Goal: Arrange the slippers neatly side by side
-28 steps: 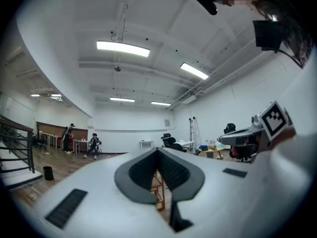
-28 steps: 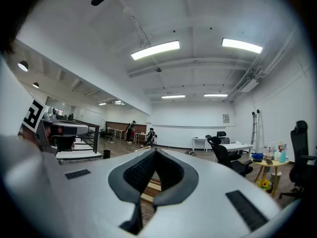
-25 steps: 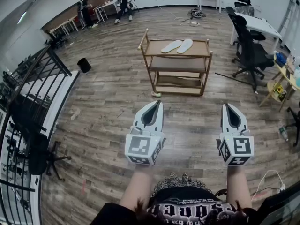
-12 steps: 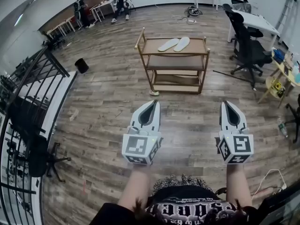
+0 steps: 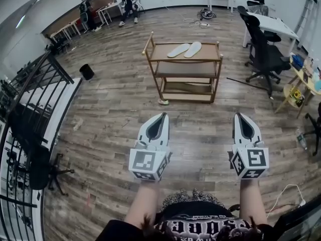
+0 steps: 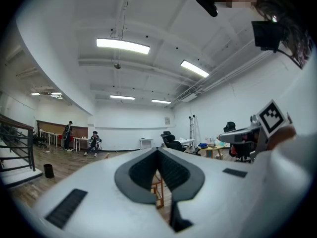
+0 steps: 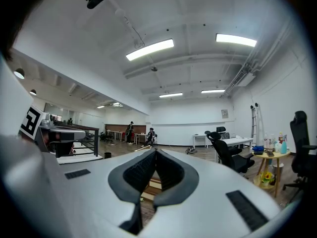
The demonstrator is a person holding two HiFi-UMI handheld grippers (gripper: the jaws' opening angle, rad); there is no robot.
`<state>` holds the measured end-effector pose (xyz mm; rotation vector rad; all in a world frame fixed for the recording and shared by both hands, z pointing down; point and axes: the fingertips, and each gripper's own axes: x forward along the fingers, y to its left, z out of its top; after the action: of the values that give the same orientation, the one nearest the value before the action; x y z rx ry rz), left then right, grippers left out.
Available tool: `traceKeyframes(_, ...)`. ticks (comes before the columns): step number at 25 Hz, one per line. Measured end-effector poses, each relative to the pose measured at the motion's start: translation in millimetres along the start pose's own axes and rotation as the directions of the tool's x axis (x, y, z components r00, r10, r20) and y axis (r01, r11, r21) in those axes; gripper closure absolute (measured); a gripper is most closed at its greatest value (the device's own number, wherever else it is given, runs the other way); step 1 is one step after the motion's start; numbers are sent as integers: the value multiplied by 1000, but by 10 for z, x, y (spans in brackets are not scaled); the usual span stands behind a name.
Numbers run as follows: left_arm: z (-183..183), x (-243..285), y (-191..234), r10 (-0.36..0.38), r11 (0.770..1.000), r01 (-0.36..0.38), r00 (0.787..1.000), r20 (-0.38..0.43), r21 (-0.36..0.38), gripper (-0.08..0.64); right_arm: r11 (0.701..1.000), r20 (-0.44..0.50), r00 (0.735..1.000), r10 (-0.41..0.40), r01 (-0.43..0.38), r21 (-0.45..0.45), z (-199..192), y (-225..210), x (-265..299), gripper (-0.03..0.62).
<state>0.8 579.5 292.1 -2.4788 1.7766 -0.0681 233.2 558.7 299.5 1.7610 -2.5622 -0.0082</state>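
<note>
Two pale slippers, the left slipper [image 5: 178, 50] and the right slipper [image 5: 194, 48], lie close together, slightly splayed, on the top shelf of a wooden cart [image 5: 155, 59] far ahead in the head view. My left gripper [image 5: 163, 115] and right gripper [image 5: 238, 115] are held low over the wood floor, well short of the cart, both pointing toward it. Both are shut with nothing between the jaws. In the left gripper view the left gripper [image 6: 157, 150] shows its tips meeting, with a bit of the cart [image 6: 159, 196] behind. The right gripper [image 7: 152, 151] looks the same.
Black office chairs [image 5: 264, 54] and a white desk [image 5: 275, 26] stand right of the cart. A small round table [image 5: 300, 87] sits at the far right. A black bin [image 5: 87, 72] and a dark railing [image 5: 30, 99] are on the left. People [image 5: 128, 1] sit at far tables.
Both grippers have dropped slightly lower and nearer to me in the head view. The jaws stay shut and the slippers have not moved on the cart.
</note>
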Motion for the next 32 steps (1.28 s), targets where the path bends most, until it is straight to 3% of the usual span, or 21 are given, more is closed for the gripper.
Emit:
traceKeyframes(7,-46,50,-97,-40,997,41,999,7,-62,558,999,-12,1000,18,-18,31,-70,-152,29,588)
traceKeyframes(12,-18,75,-176,-12,998,14,999,-30,66,558,1000,-15,1000,2,-1,15,-107,-298,76,588)
traceKeyframes(17,-5,151,-103,27,998,-25,999,-24,59,558,1000,-12,1000,9,-9,11,-139,-311,215,588)
traceKeyframes(32,-214,1386,895,-40,999,41,999,-26,32,558,998,-17,998,-65,65,-22,-69,-234,1608,588)
